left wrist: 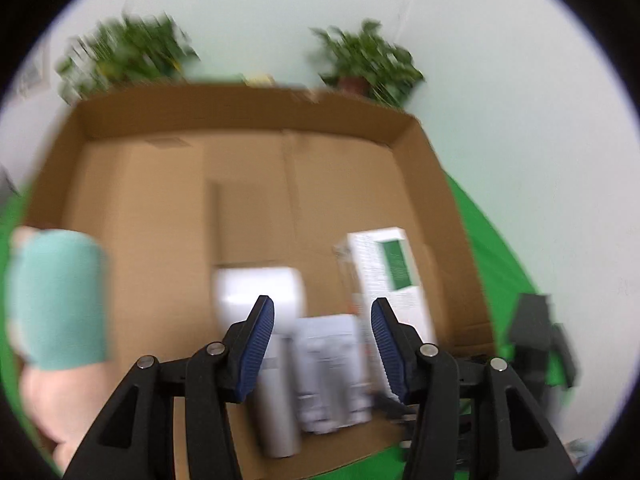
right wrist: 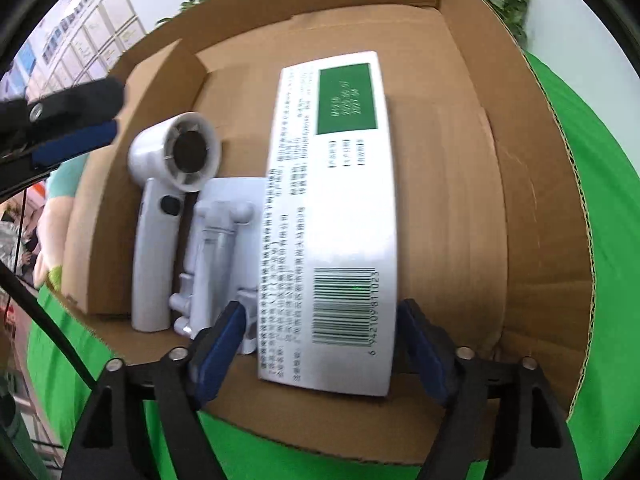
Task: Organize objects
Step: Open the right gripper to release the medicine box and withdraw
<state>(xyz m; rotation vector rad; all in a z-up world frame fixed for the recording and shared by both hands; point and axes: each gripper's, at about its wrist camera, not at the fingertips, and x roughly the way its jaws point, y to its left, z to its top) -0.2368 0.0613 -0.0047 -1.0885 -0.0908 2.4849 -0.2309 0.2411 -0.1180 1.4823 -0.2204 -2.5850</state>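
Now white box (right wrist: 336, 216) between right gripper (right wrist: 320, 332) fingers

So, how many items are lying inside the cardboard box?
3, side by side near the front wall: a white handheld fan at left, a white plastic insert in the middle, a white carton with a green panel at right. None seems hidden.

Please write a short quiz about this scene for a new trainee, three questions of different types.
1. True or false: the white packet with the green label lies inside the cardboard box.
2. What lies directly left of the packet in the right wrist view? A) the handheld fan B) the grey moulded part
3. How many items are in the box?

Key: 1 true; 2 B; 3 three.
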